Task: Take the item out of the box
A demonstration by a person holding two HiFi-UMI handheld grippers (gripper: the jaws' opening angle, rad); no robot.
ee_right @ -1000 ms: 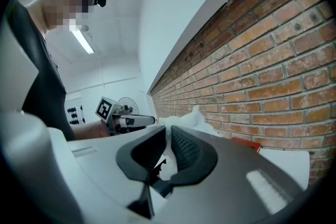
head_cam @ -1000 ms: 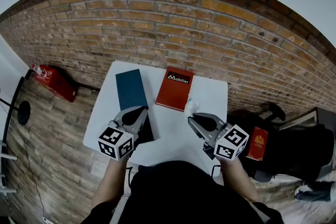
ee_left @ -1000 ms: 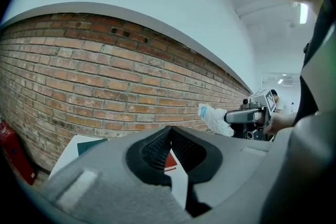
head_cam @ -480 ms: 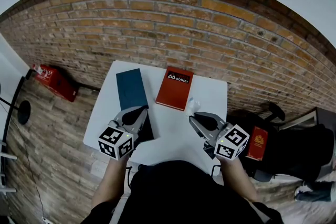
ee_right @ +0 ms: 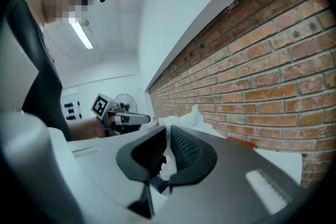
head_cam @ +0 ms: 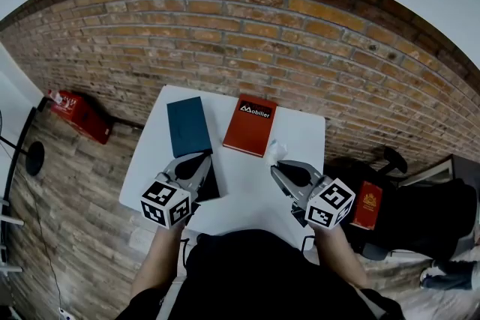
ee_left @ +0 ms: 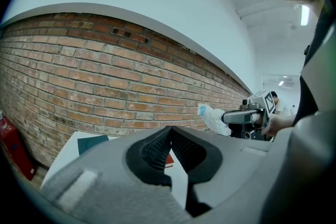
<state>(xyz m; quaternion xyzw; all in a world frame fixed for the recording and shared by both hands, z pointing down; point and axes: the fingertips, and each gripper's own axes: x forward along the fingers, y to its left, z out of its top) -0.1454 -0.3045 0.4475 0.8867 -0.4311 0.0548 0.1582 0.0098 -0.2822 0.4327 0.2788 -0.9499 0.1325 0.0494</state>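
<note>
A white, crumpled plastic-wrapped item point(head_cam: 277, 151) is pinched in my right gripper point(head_cam: 276, 164), above the right side of the white table point(head_cam: 240, 202). In the right gripper view the jaws of the right gripper point(ee_right: 168, 129) press on the white item point(ee_right: 195, 115). A red box point(head_cam: 250, 127) printed "Mobilier" and a flat dark teal box part point(head_cam: 187, 126) lie at the table's far side. My left gripper point(head_cam: 203, 160) hovers over a black box part point(head_cam: 211, 183) at the table's left. Its jaws point(ee_left: 169, 129) meet with nothing between them.
A brick wall runs behind the table. A red fire extinguisher point(head_cam: 78, 116) lies on the floor at the left. A black chair with a red item point(head_cam: 368, 206) stands right of the table. A black stand point(head_cam: 34, 159) is at the far left.
</note>
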